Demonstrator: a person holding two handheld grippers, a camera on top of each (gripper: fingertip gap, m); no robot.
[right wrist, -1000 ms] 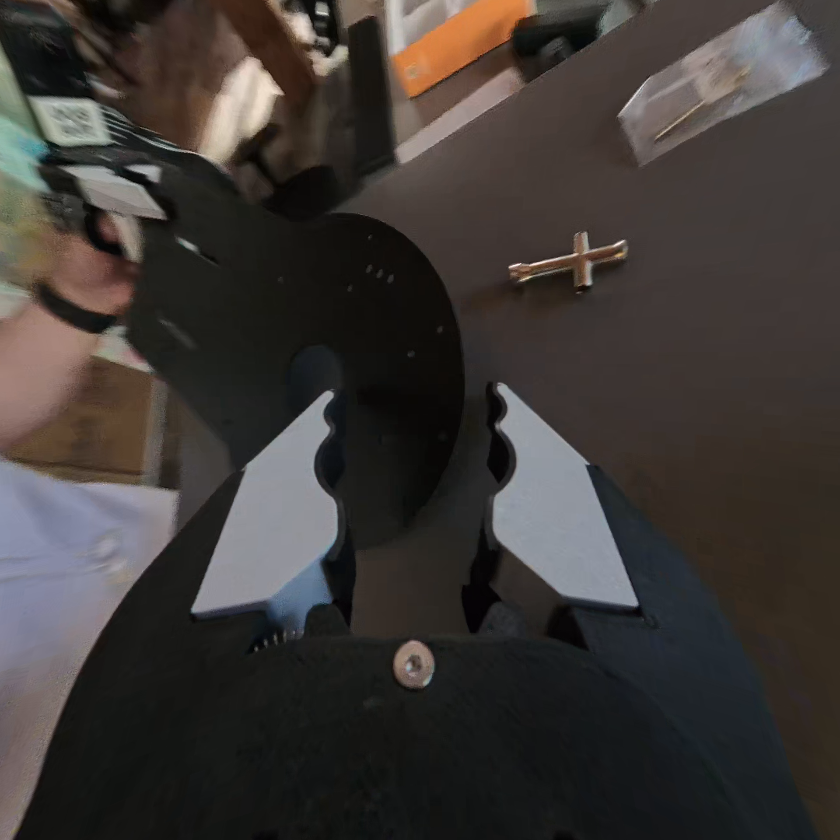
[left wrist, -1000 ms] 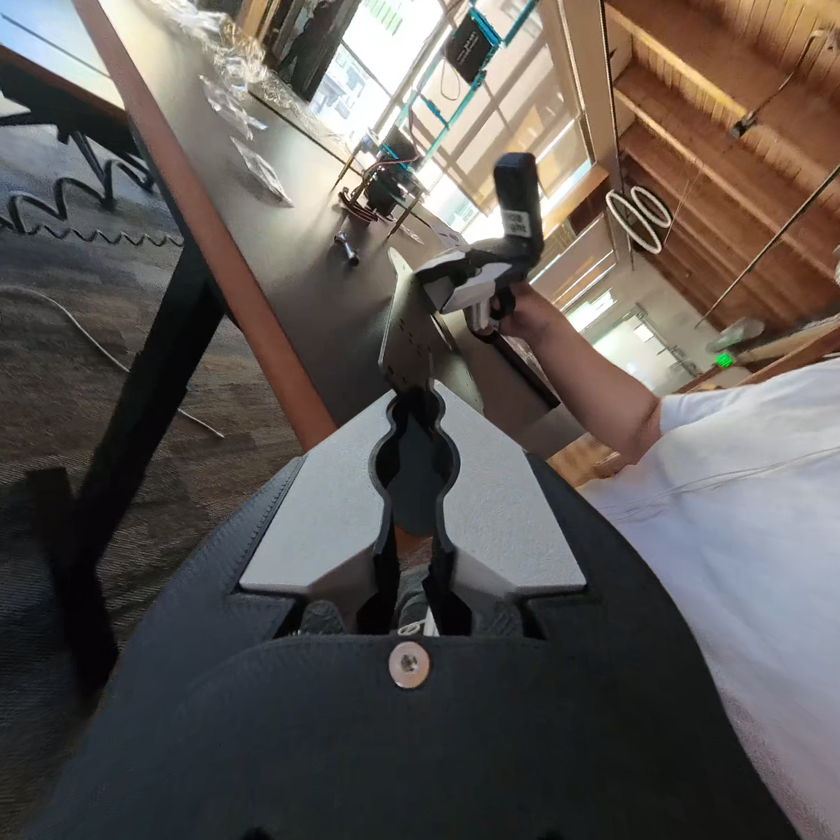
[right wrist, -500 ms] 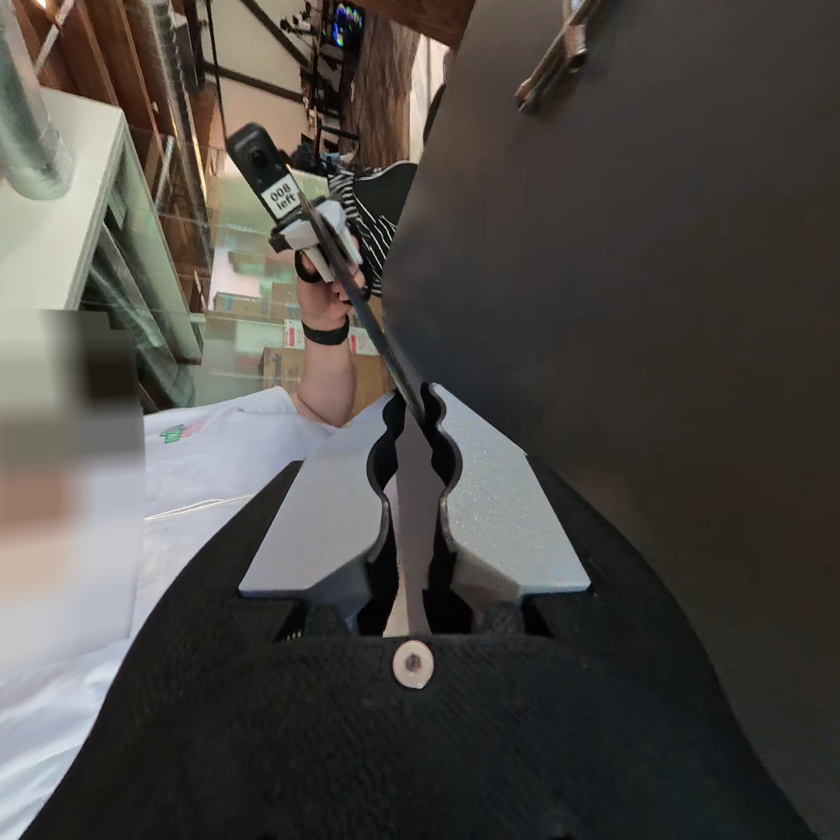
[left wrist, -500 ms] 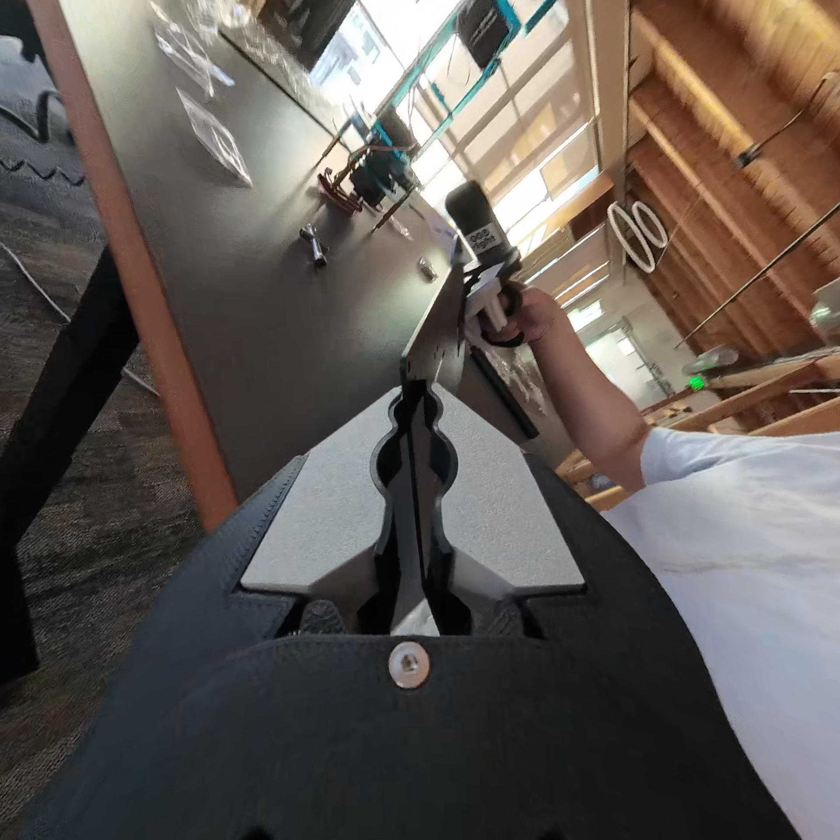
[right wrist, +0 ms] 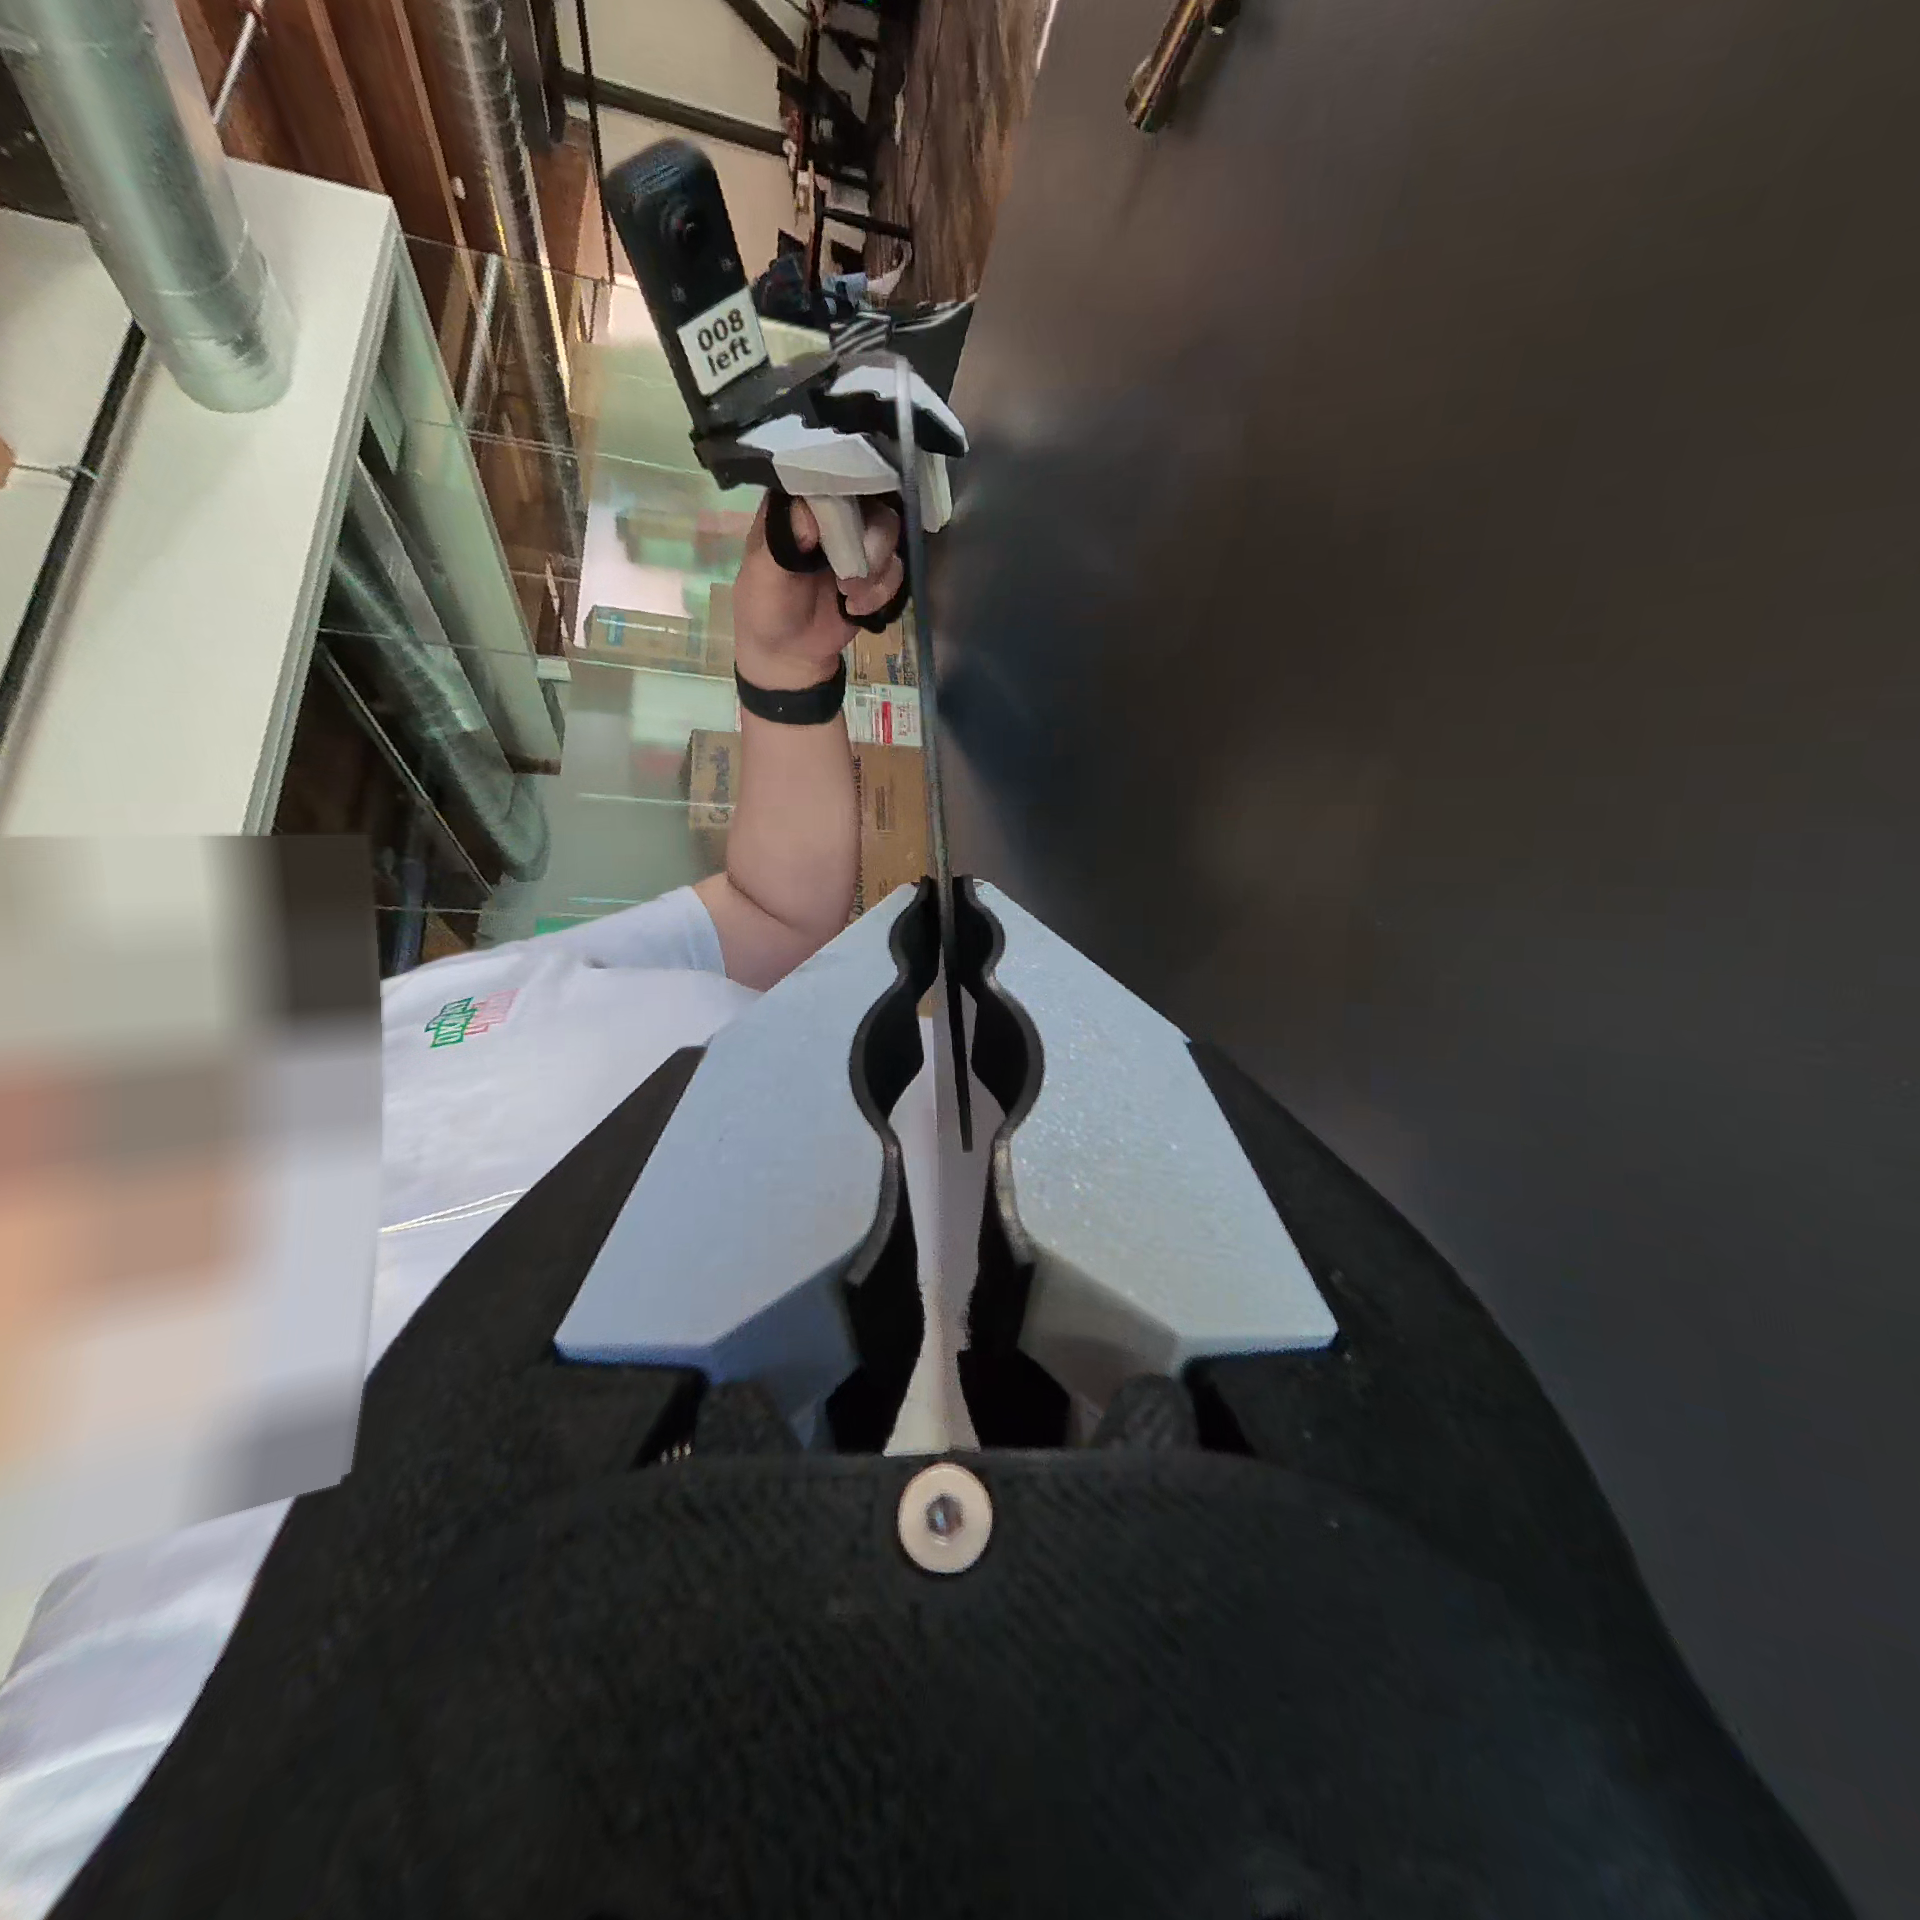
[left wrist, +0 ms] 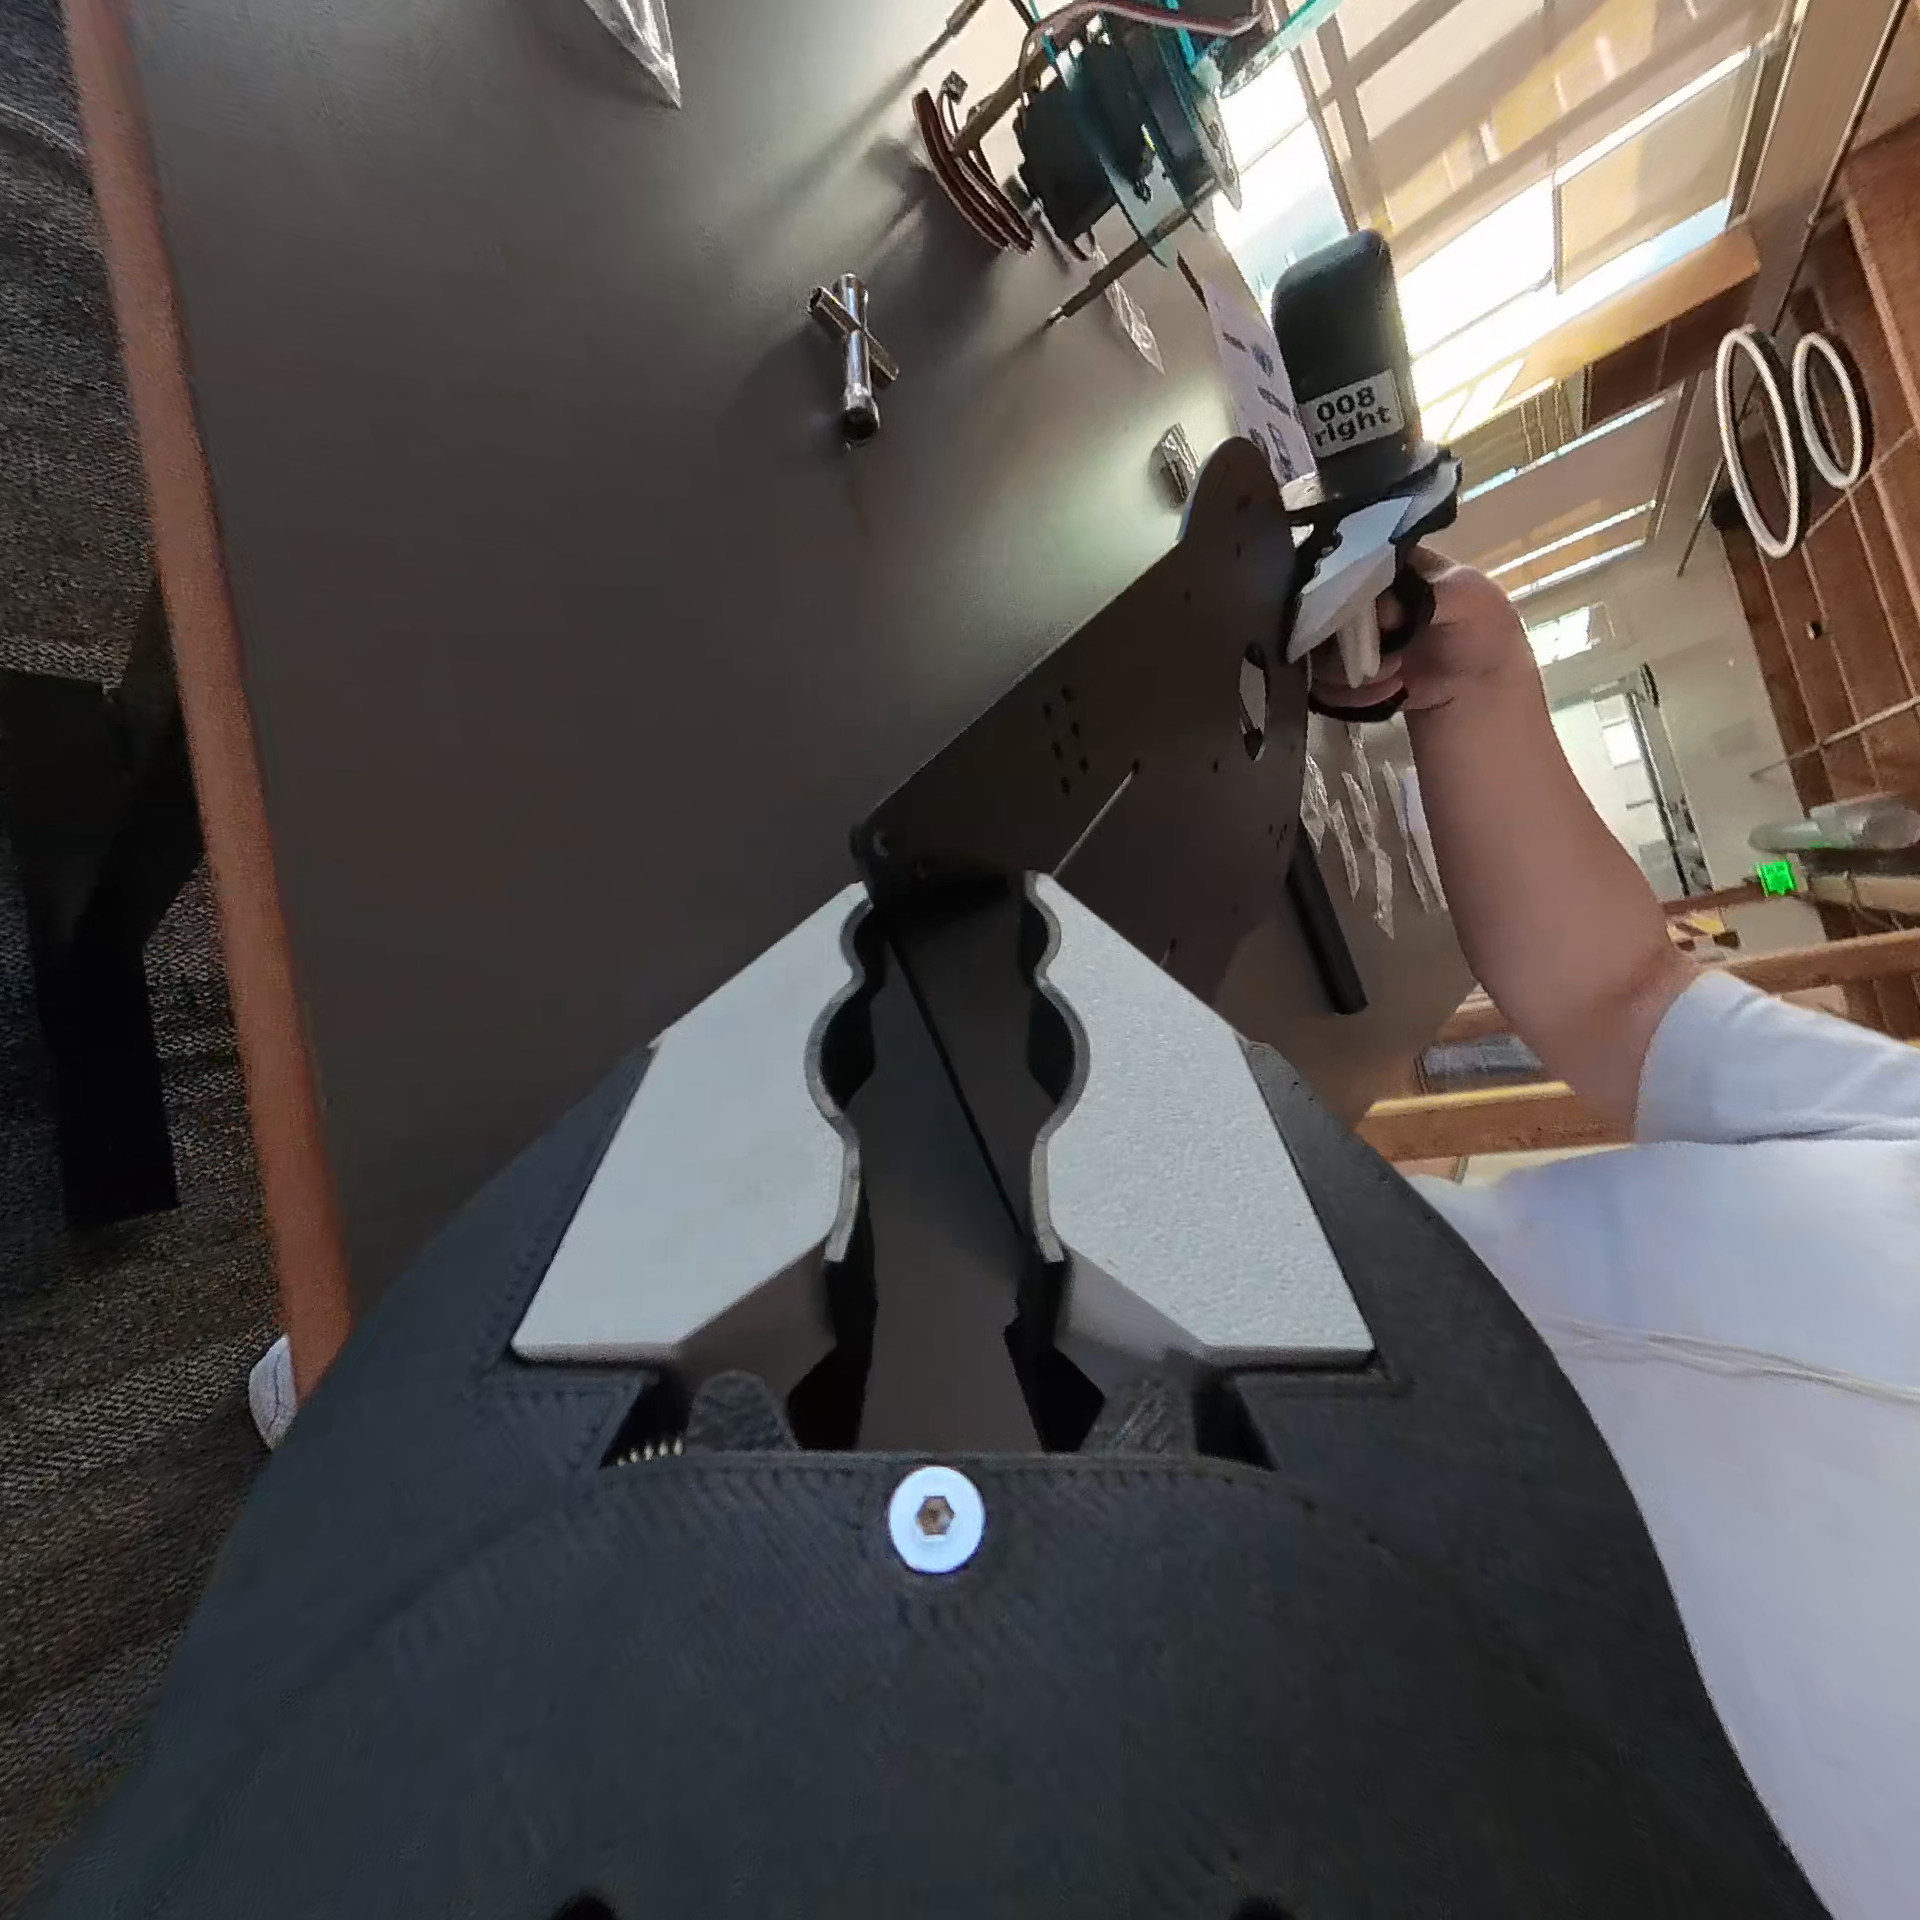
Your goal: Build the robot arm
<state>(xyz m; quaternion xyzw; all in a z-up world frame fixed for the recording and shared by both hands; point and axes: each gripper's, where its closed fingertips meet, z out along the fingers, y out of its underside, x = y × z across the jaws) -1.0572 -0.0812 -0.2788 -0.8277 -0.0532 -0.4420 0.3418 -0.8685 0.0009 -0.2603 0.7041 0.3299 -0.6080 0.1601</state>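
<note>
I have the black perforated plate [left wrist: 1091, 748] spanning between my two claws above the dark bench [left wrist: 520, 520], its long axis running from my left claw [left wrist: 940, 914], clamped on its near end, to my right claw [right wrist: 943, 894], clamped edge-on at the far end.

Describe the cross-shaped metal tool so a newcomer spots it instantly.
On the dark tabletop, beyond the black plate, lies the cross wrench. It lies alone on bare surface, short of the wired servo clutter; it is shiny silver, with four socket arms.
</note>
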